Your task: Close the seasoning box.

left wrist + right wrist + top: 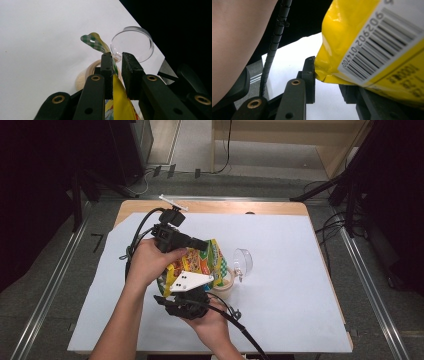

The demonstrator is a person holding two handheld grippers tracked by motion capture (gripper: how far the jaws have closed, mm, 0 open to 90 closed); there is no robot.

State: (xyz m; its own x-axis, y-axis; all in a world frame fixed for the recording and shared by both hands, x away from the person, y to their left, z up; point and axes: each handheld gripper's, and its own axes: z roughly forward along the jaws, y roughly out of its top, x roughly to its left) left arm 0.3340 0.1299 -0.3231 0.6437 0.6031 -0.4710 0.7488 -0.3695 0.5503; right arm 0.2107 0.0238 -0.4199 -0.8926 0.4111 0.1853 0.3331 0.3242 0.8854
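I see the yellow snack bag held above the white table cover, near the middle of the table, between my two grippers. The left gripper reaches in from the left of the high view; in the left gripper view its jaws stand a little apart with the bag's upper edge between them, against the left-hand jaw, and I cannot confirm that both pads press on the film. The bag's green-checked corner curls up beyond the fingertips.

The right gripper sits below the bag in the high view, carrying its grey plate on top. In the right gripper view the bag's barcode end lies between the jaws; the left-hand jaw touches the bag's crimped corner, while the other jaw is largely hidden under the bag, so the grip appears closed on it.

A clear round lid stands on edge just right of the bag. A beige cup sits just beside the bag's lower right.
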